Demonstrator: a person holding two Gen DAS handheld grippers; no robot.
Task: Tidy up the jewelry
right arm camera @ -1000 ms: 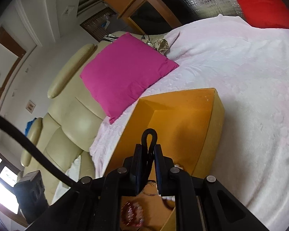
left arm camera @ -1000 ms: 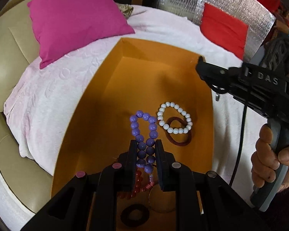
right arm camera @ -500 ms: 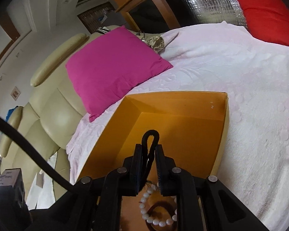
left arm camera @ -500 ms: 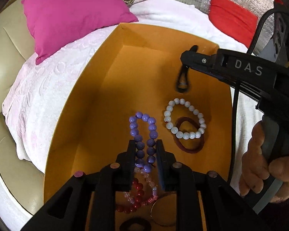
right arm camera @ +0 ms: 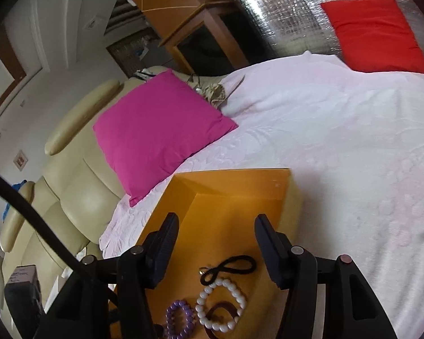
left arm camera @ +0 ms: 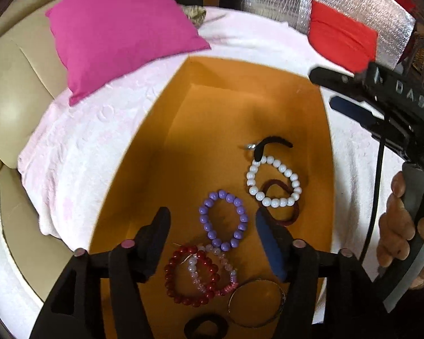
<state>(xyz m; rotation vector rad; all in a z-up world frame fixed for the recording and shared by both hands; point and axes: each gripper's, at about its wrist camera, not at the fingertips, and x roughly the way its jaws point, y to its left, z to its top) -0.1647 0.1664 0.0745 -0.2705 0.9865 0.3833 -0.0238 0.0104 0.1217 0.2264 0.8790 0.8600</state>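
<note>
Both my grippers hang wide open and empty over the orange box of jewelry on the bed.

Between the fingers of my left gripper I see the purple bead bracelet lying flat on the box floor, touched by neither pad. Just beside it lie the white bead bracelet over a dark red hair tie, a black cord, a red bead bracelet, a pink one and a metal bangle. My right gripper hovers spread above the same box, nothing in its way. A magenta pillow and a red cushion rest on the white bedspread.
</note>
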